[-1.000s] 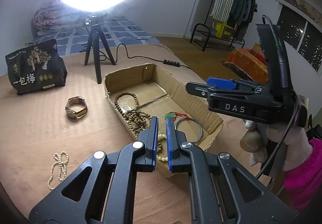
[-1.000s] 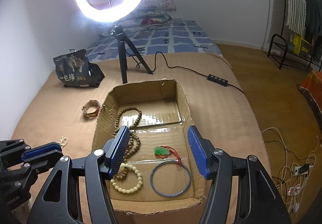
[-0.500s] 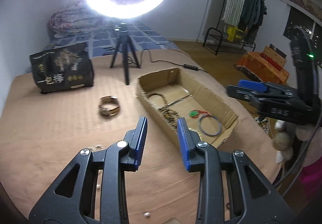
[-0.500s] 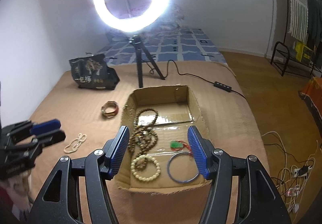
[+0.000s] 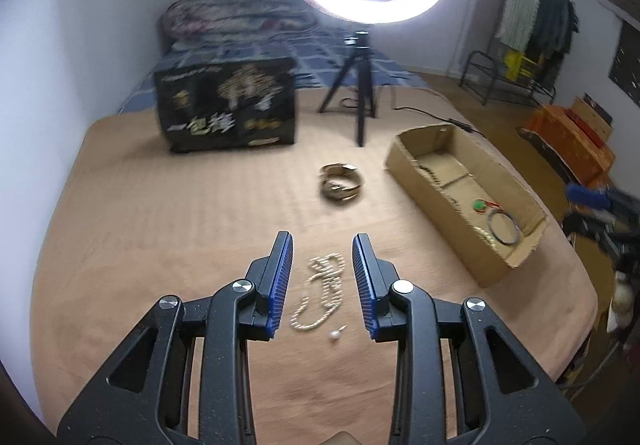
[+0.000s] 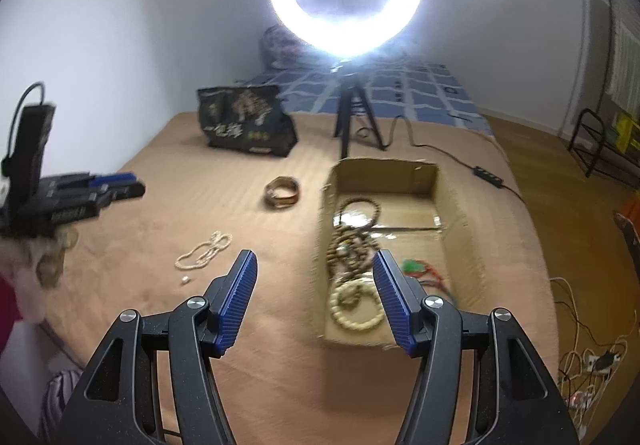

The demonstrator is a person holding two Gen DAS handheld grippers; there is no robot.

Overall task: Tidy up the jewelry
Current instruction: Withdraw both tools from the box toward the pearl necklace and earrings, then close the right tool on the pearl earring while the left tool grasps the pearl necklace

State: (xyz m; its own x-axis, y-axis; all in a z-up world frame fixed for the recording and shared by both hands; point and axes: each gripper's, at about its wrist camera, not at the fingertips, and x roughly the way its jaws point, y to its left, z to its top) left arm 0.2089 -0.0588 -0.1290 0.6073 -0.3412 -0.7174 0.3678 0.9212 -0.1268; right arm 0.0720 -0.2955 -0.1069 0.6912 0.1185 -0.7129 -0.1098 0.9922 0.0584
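Note:
A pearl necklace [image 5: 322, 293] lies on the tan table, with a loose pearl [image 5: 334, 334] beside it. My left gripper [image 5: 322, 245] is open and empty, its jaws on either side of the necklace and above it. The necklace also shows in the right wrist view [image 6: 205, 255]. A brown watch [image 5: 340, 185] lies farther back. A cardboard box [image 5: 448, 205] on the right holds wooden bead strands [image 6: 352, 241], a cream bead bracelet [image 6: 354, 307], a green pendant [image 6: 412, 267] and a bangle [image 5: 505, 227]. My right gripper [image 6: 314, 277] is open and empty above the box's near left corner.
A black printed bag [image 5: 226, 105] stands at the back left. A ring light on a tripod [image 5: 360, 101] stands behind the box, with its cable [image 6: 460, 161] running off to the right. The table's right edge [image 5: 576, 277] drops to the floor.
My left gripper has swung left from the box to the pearl necklace and opened wider. My right gripper has pulled back from the box and stays open.

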